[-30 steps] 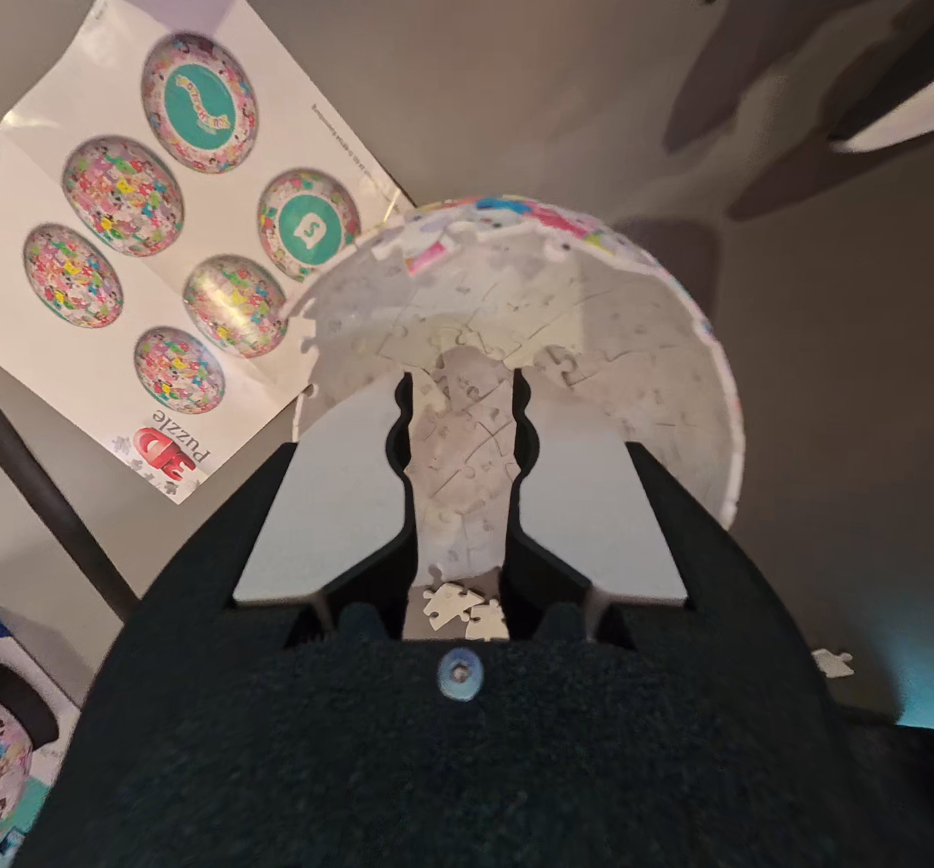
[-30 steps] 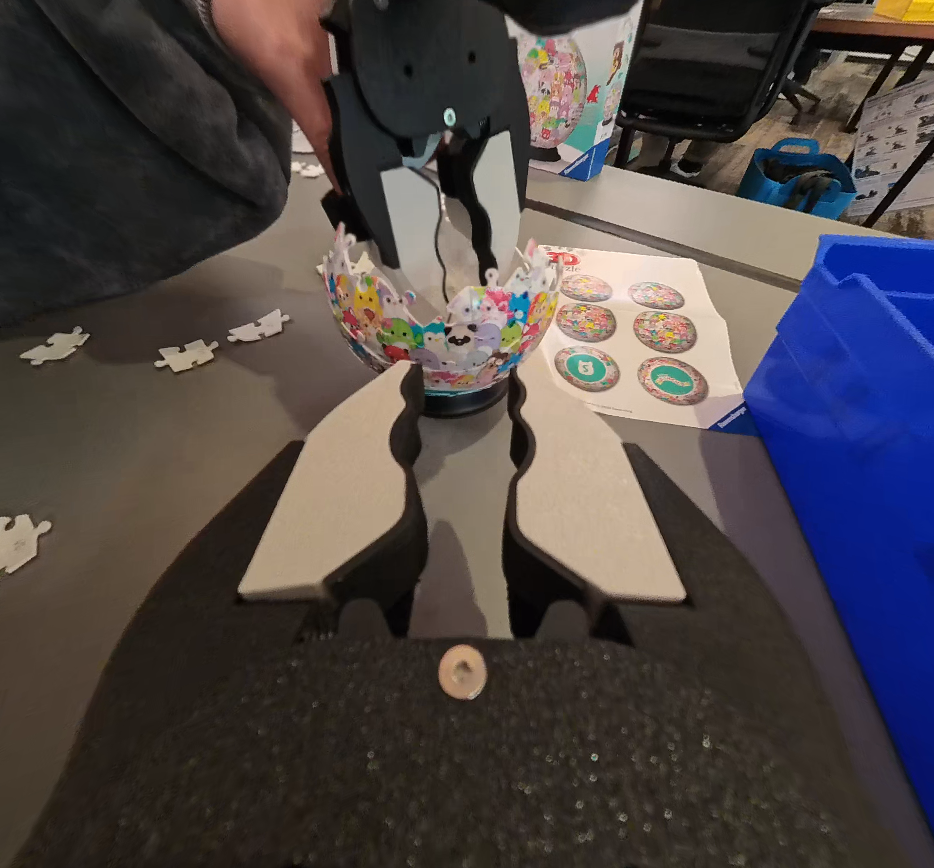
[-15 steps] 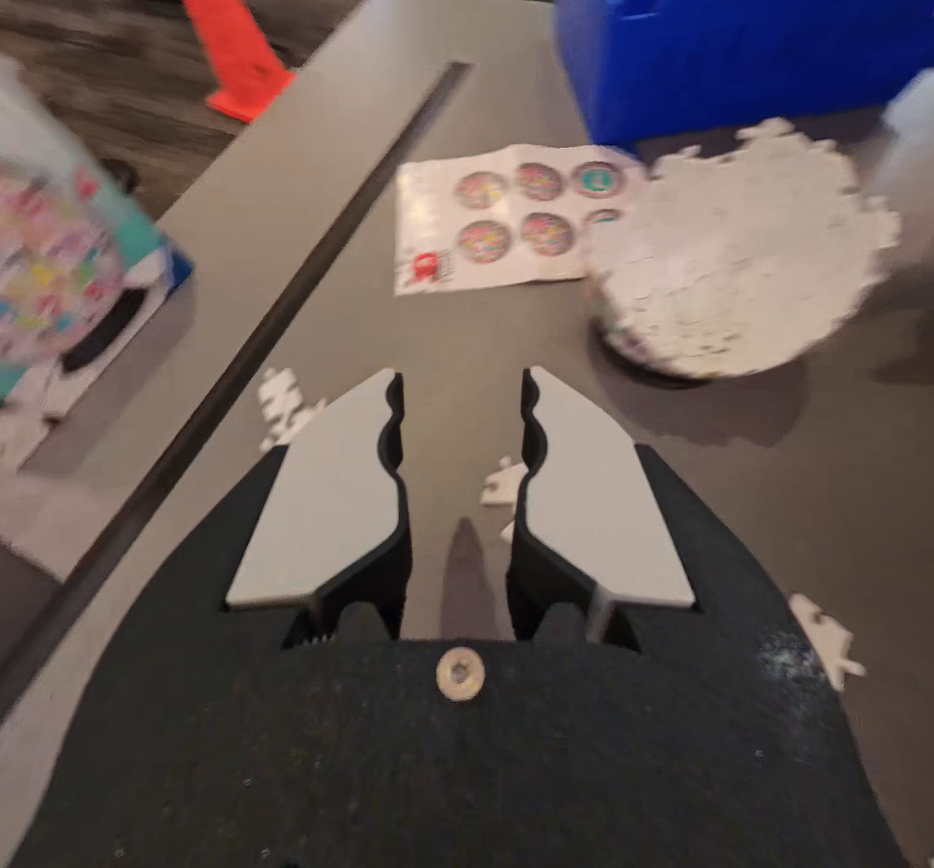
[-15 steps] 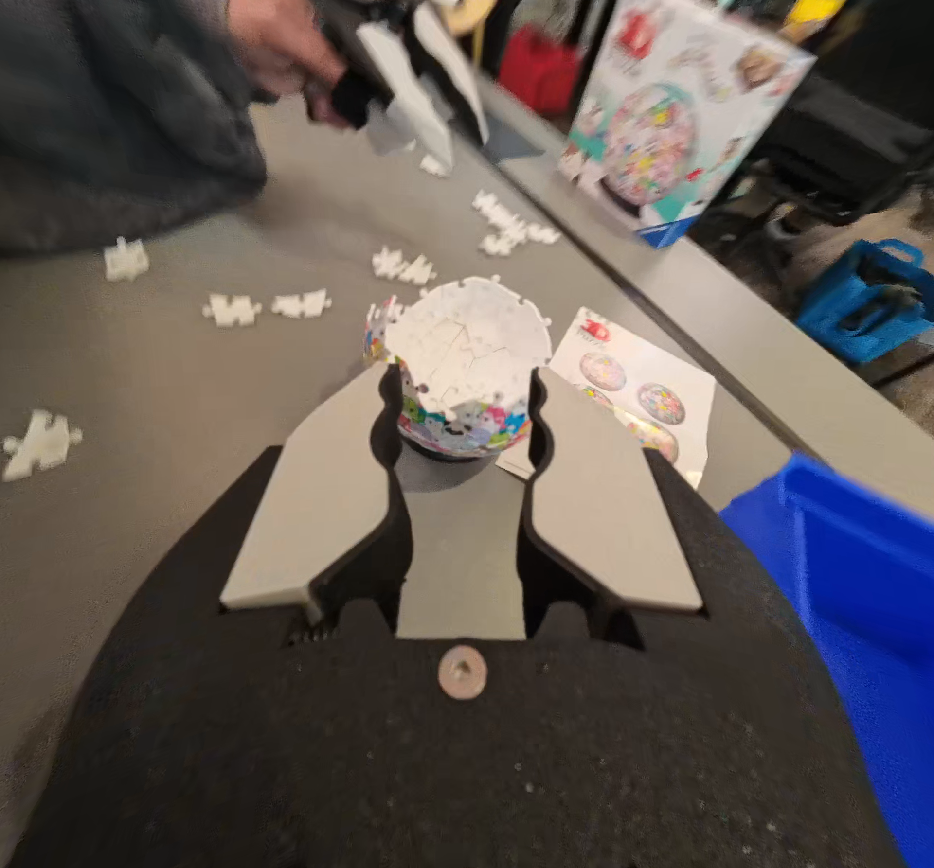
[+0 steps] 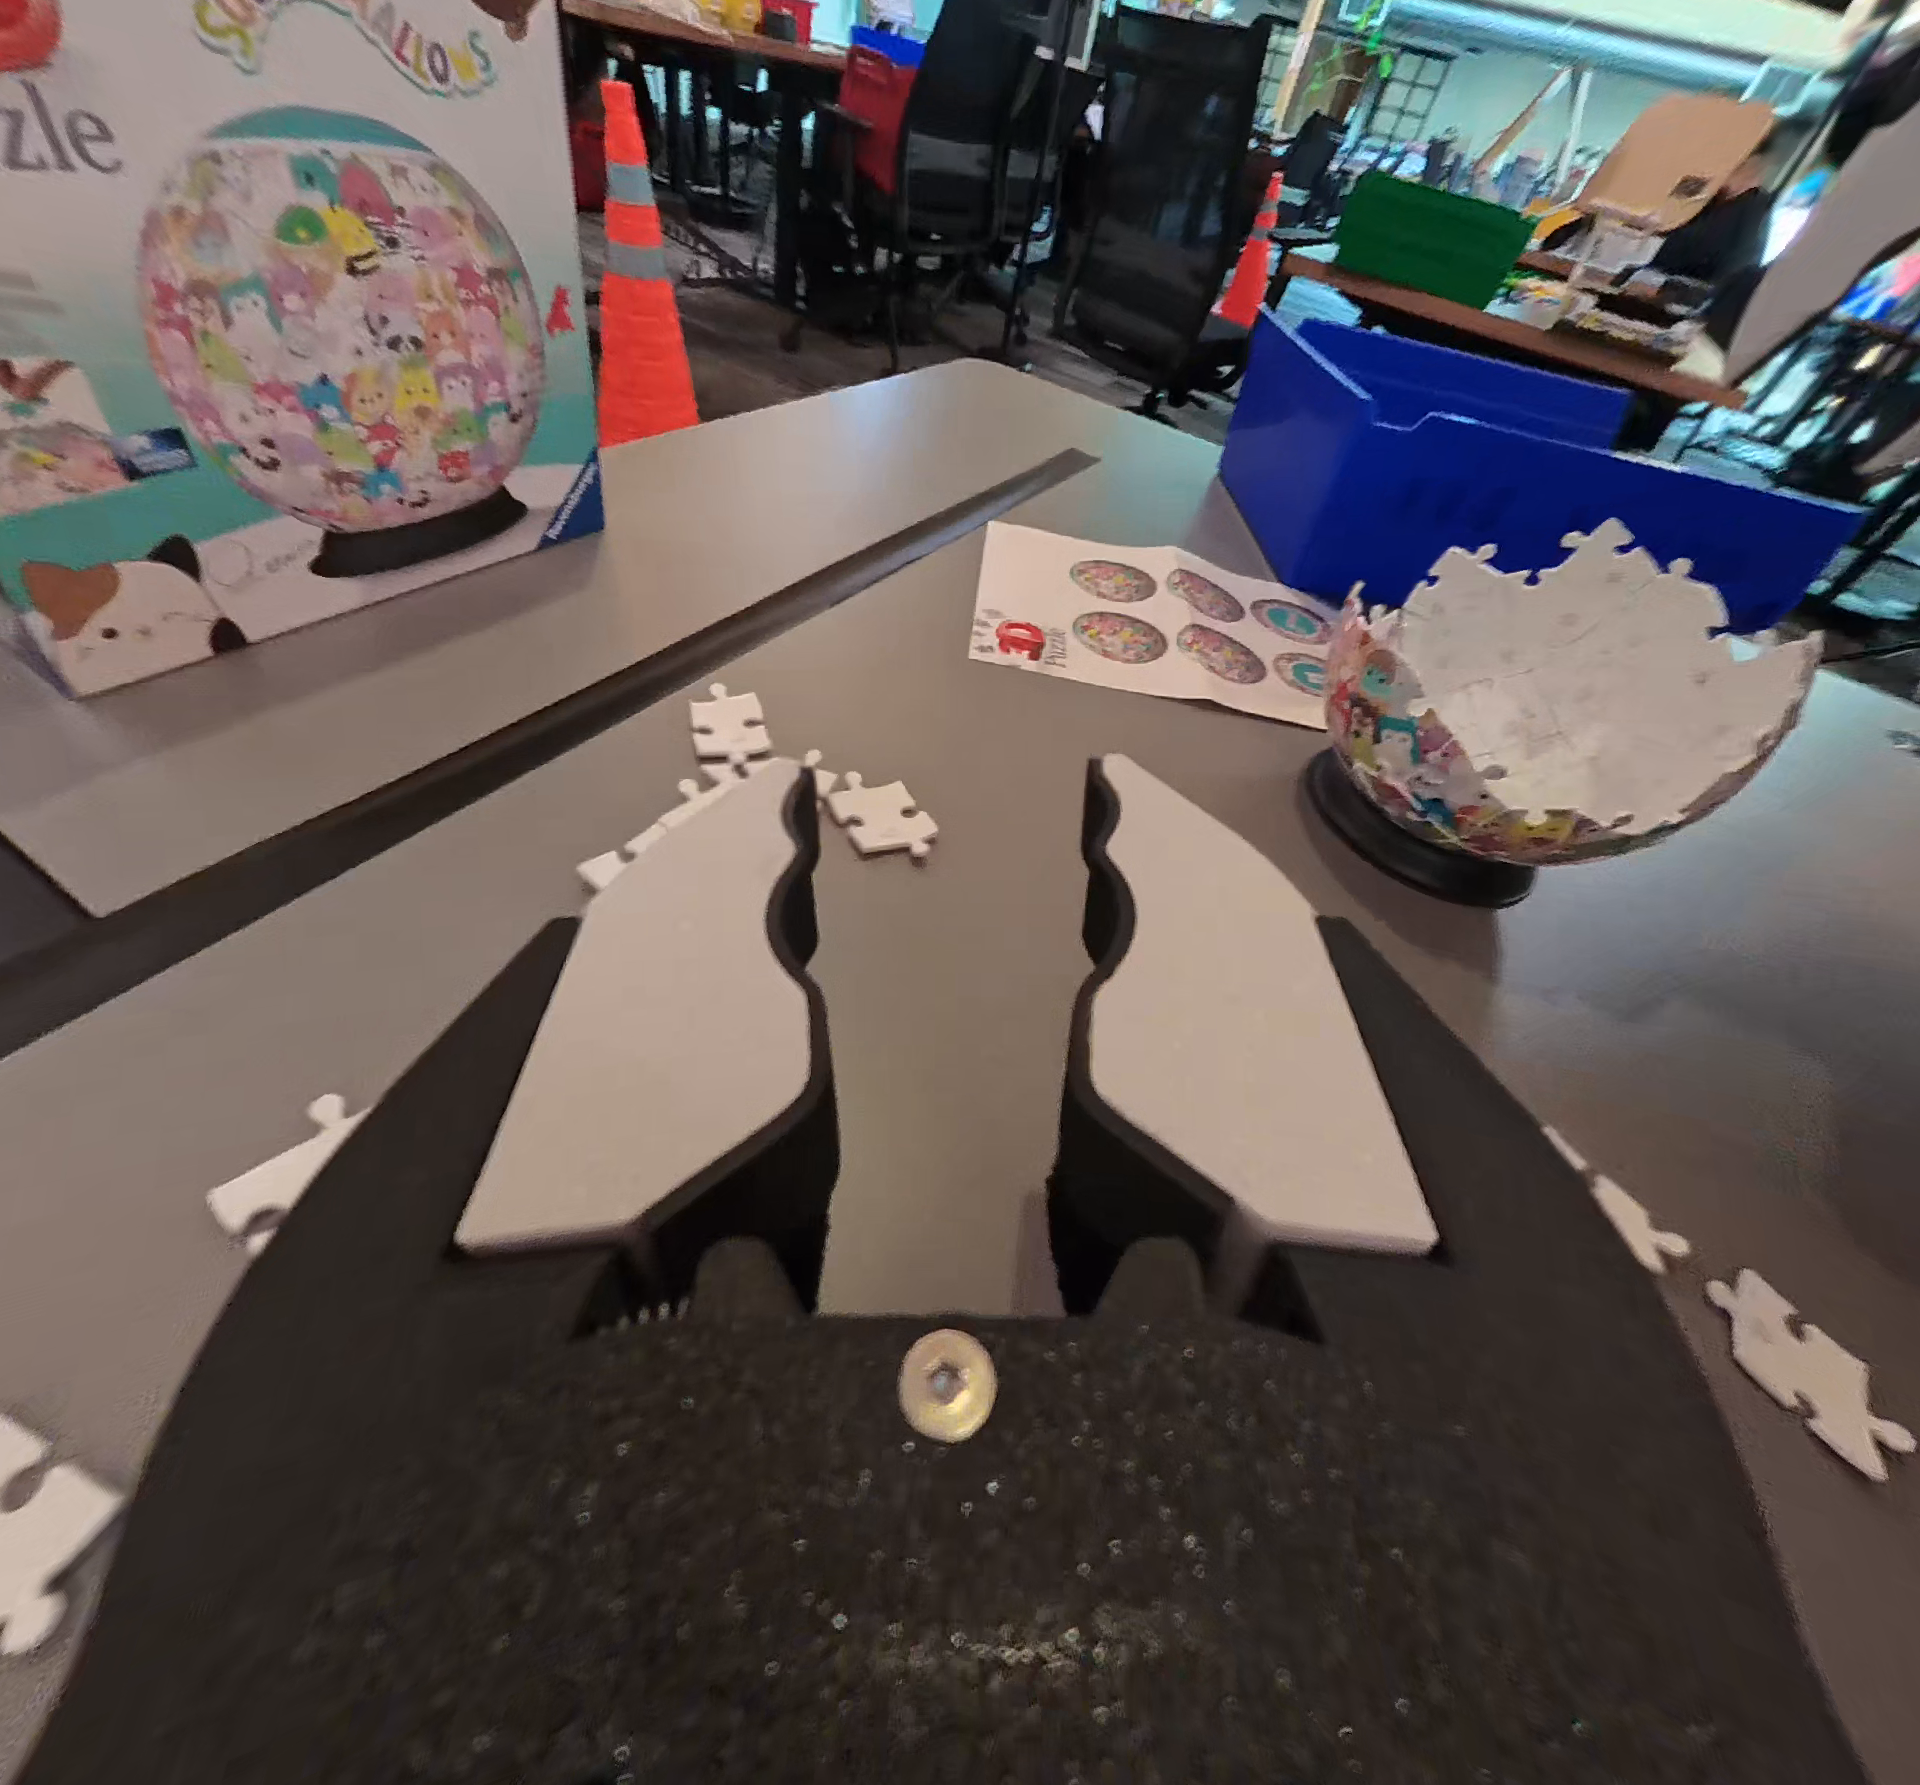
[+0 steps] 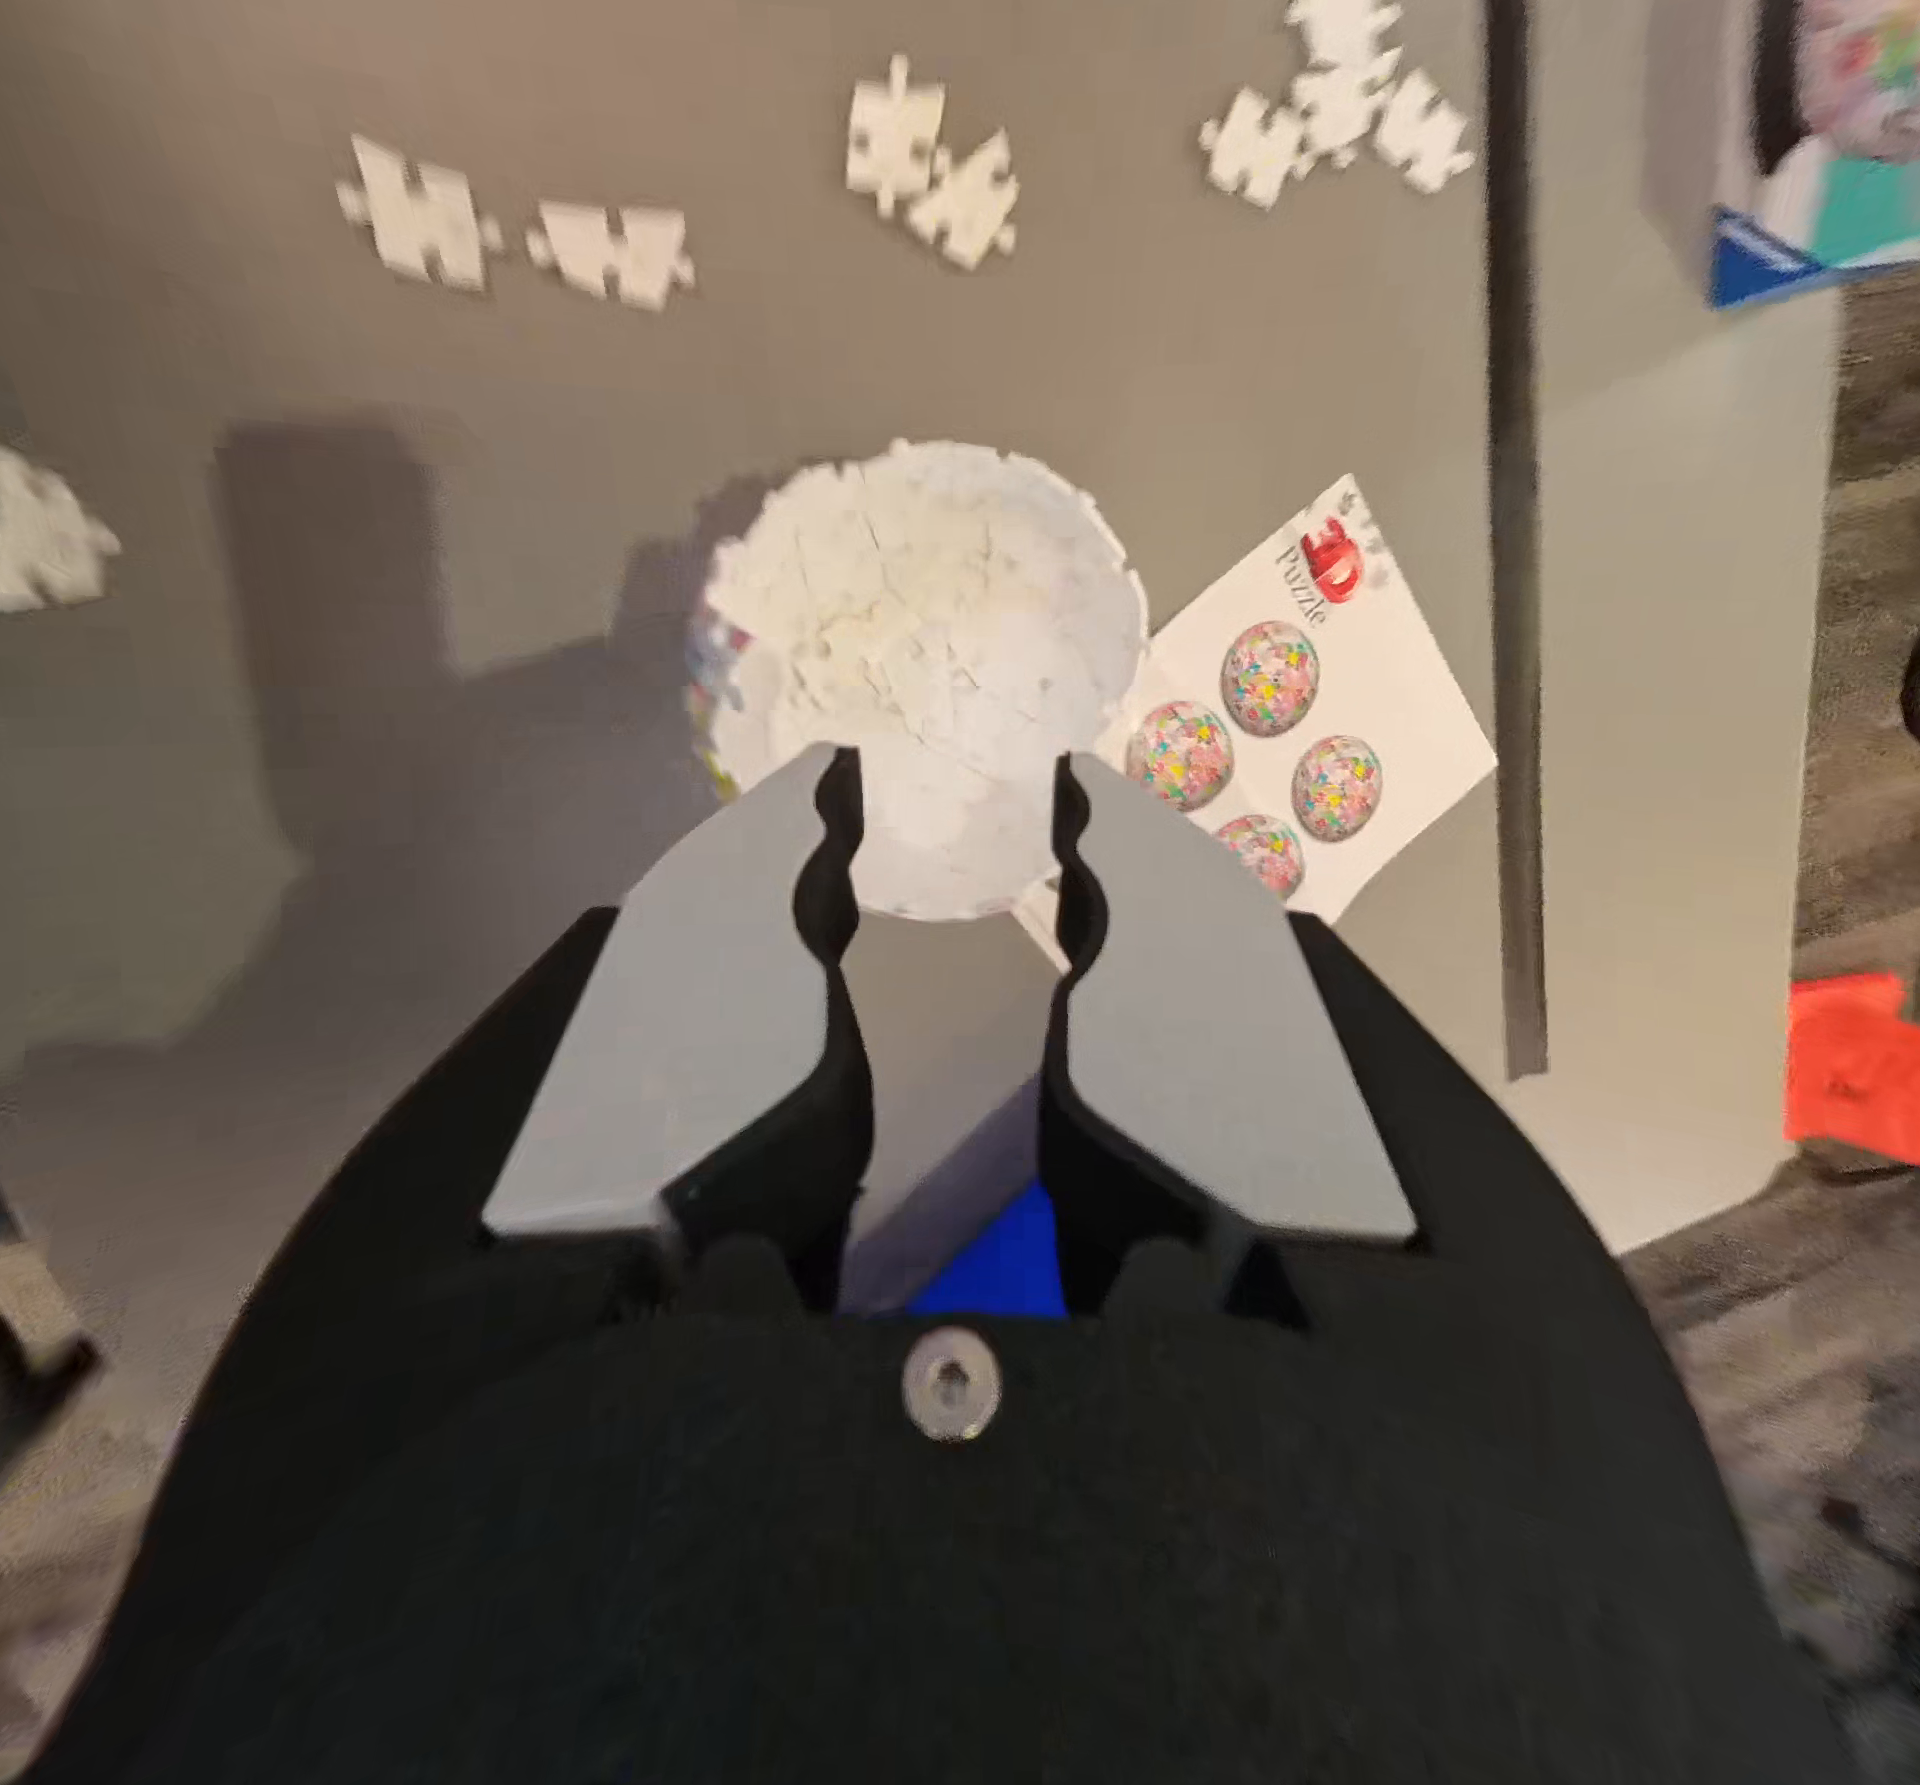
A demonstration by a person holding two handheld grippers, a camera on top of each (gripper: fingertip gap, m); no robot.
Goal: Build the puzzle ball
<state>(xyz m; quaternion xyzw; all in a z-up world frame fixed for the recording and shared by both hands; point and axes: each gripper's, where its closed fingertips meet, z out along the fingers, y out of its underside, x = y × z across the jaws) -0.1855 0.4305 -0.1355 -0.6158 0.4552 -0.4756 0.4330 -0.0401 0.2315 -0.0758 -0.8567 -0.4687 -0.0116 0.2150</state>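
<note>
Hovering low over the grey surface (image 5: 1558,1060), left tongs (image 5: 948,785) spread wide with nothing between them — loose white puzzle pieces (image 5: 878,816) lying face down just past the tips. Sitting to the right on a black stand (image 5: 1403,857): half-built puzzle ball (image 5: 1538,727), an open bowl with a jagged rim, colourful outside, white inside. Beside it, touching or nearly so, a printed leaflet (image 5: 1132,623); beyond, a blue bin (image 5: 1455,478); far left, the puzzle box (image 5: 291,281) standing upright.

Looking down from above, right tongs (image 6: 956,769) also parted and empty, tips framing the bowl's white interior (image 6: 925,634) — height above it hard to judge through the blur. More pieces (image 6: 925,166) scattered farther off.
</note>
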